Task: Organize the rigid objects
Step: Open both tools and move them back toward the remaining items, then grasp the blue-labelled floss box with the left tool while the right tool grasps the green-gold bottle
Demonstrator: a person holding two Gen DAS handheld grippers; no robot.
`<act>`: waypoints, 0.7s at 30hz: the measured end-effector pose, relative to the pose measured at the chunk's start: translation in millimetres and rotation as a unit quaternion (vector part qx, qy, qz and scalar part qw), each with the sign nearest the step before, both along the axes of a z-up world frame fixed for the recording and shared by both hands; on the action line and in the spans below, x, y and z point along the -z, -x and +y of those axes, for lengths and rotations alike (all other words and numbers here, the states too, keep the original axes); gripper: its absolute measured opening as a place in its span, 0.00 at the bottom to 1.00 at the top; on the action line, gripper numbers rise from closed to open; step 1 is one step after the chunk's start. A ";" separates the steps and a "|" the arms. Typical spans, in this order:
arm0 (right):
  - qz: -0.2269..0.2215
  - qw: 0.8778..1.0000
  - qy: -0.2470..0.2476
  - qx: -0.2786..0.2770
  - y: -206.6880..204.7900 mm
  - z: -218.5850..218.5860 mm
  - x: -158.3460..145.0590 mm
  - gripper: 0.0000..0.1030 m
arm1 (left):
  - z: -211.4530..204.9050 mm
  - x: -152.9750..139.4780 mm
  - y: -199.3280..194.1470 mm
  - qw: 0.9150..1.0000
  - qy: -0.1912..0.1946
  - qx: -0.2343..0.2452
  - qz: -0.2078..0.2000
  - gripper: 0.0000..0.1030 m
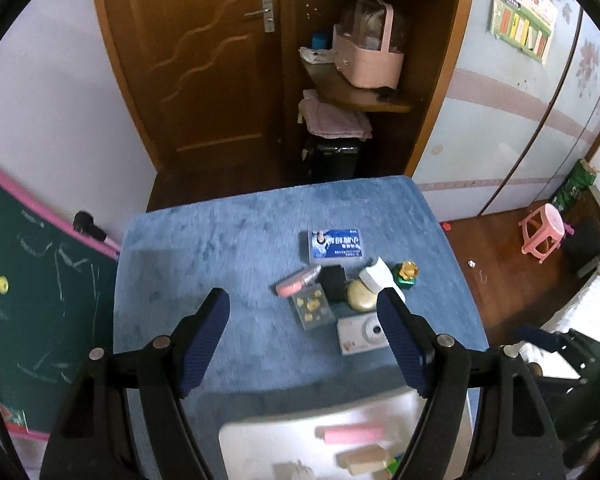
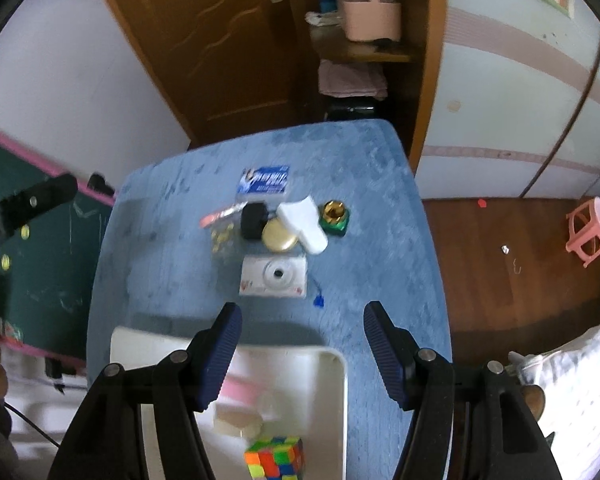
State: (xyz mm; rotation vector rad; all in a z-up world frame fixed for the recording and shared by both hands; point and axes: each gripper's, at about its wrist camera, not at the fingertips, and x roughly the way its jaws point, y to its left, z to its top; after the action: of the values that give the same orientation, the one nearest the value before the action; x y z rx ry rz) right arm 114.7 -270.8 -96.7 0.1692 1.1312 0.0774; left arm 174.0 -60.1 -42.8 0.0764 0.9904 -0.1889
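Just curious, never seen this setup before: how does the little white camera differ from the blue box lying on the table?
The white camera is pale with a round lens facing up; the blue box is printed in blue and white. The camera lies nearest the white bin, the blue box farthest back, beyond the pile. Both lie flat on the blue tablecloth, untouched by either gripper.

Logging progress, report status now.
Left gripper and right gripper open, empty. White plastic bin holds multicoloured puzzle cube. White compact camera nearest, unobstructed.
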 end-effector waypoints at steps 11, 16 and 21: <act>0.004 0.998 -0.040 0.056 -52.3 -54.6 27.9 0.62 | -42.0 62.0 -72.6 0.986 -0.081 0.138 0.050 0.77; 0.014 0.997 -0.058 0.049 -77.2 -62.6 55.7 0.62 | -61.5 99.6 -99.0 0.971 -0.108 0.198 0.075 0.77; 0.050 0.988 -0.119 0.089 -105.7 -69.3 93.5 0.62 | -80.4 147.0 -118.5 0.948 -0.170 0.252 0.097 0.77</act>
State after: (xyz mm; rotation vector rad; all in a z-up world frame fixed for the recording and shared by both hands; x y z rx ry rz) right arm 220.4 -340.1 -190.2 0.4904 1.1995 0.0449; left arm 292.5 -140.5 -189.8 0.6422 1.1795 -0.4986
